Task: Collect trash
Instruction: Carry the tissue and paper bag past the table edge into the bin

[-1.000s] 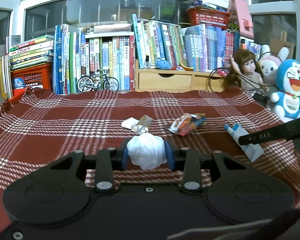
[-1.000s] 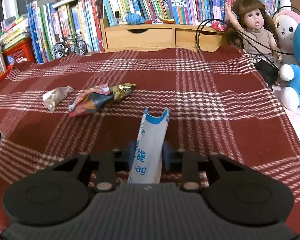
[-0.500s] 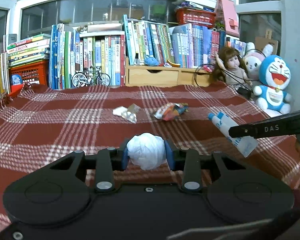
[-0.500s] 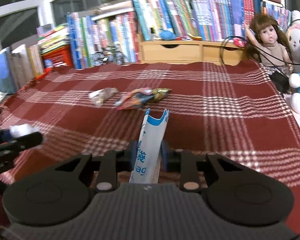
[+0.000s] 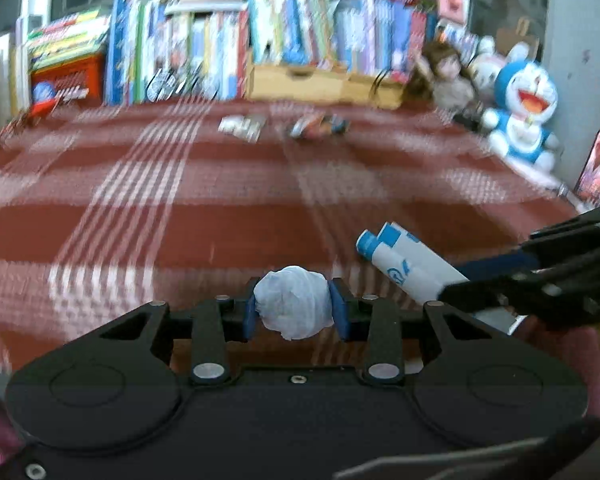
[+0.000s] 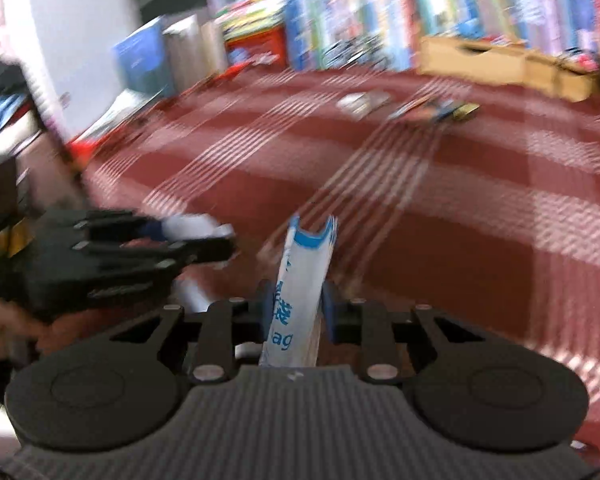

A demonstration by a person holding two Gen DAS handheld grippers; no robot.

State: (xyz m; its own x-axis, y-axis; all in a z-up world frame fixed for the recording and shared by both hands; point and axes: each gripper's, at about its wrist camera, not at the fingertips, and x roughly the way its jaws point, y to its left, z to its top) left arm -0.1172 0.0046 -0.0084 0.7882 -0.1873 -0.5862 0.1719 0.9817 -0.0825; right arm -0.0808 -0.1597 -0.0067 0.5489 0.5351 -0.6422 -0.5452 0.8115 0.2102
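Carrying trash off the plaid cloth: left gripper pinches a white paper wad; right gripper clamps a blue-white packet. Keep both squeezes firm; two wrappers remain far back.

Each camera rides low behind its own gripper, looking forward and down across the red checked cloth toward the row of books at the back. The right one is angled more to the left. Both catch the same wrappers mid-cloth and each other's gripper at the edge
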